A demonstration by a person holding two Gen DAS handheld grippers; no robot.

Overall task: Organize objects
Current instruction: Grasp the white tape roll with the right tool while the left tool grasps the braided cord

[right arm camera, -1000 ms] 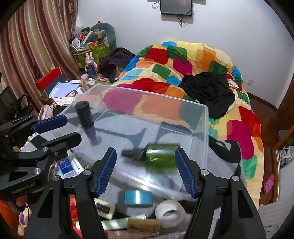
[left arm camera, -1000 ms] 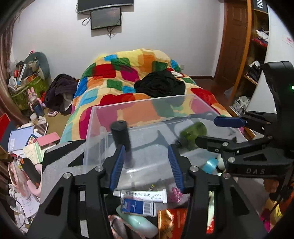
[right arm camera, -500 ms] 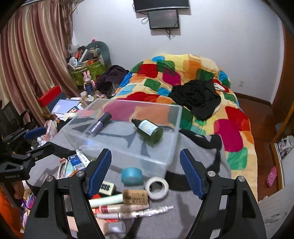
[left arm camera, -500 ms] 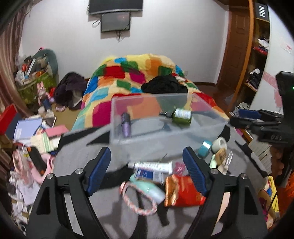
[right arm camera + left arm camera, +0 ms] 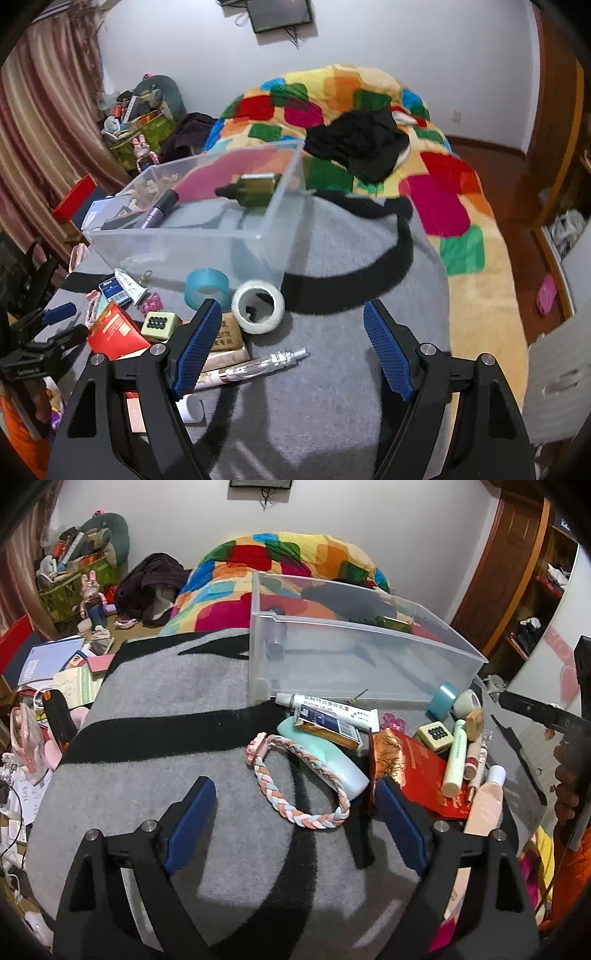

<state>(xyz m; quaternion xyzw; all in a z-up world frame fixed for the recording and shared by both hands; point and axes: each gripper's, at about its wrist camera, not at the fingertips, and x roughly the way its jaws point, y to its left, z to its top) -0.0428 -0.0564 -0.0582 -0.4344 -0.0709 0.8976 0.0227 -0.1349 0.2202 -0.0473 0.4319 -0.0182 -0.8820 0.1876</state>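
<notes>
1. The clear plastic bin (image 5: 207, 221) is sitting on the grey-and-black blanket (image 5: 351, 266), at about eleven o'clock from the right gripper (image 5: 291, 350); a green bottle (image 5: 255, 189) and a purple tube (image 5: 159, 212) are lying inside it.
2. Loose items are crowding the bin's near wall: blue tape (image 5: 207, 286), a white tape roll (image 5: 258, 306), a silver pen (image 5: 266, 363) and a red packet (image 5: 118, 330).
3. The left gripper (image 5: 295, 808) is hanging wide open and empty; a braided bracelet (image 5: 295, 786) is lying between its fingers, with a white ointment tube (image 5: 328, 709) at one o'clock.
4. The right gripper is likewise spreading its jaws wide, gripping nothing.
5. A patchwork quilt (image 5: 443, 177) is covering the bed at twelve o'clock.
</notes>
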